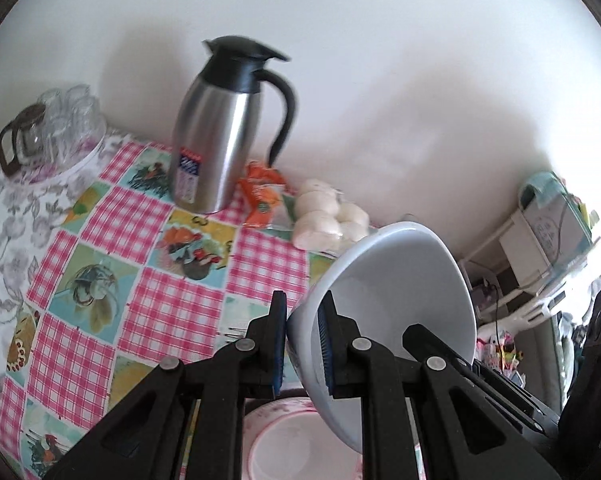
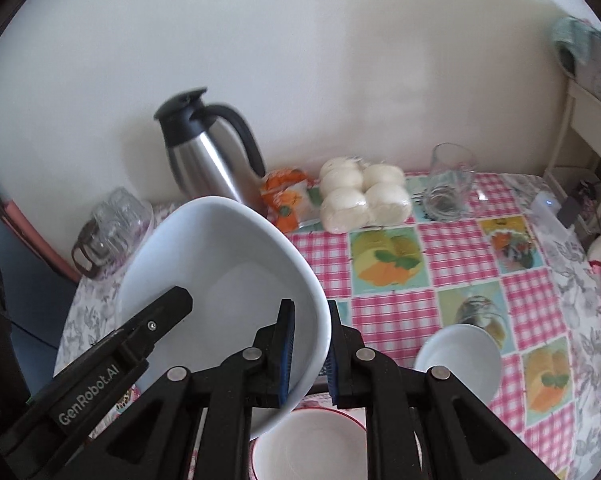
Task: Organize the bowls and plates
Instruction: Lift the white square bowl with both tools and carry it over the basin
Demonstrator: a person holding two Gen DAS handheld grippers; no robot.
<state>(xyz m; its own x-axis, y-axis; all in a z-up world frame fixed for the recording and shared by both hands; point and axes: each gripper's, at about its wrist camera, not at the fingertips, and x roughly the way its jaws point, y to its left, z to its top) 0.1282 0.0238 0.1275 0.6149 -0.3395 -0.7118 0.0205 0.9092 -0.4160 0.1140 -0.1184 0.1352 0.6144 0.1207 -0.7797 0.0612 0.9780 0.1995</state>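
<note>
Two grippers, the left gripper (image 1: 303,344) and right gripper (image 2: 310,350), were each clamped on opposite rims of the large white bowl (image 2: 224,280), held tilted above the red-rimmed bowl (image 2: 312,444), presumably so it could be nested there.

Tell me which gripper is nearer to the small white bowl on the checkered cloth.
Right. The small white bowl lies just beside the right gripper, on its outer side. The left gripper grips the opposite rim of the large white bowl, farther away.
</note>
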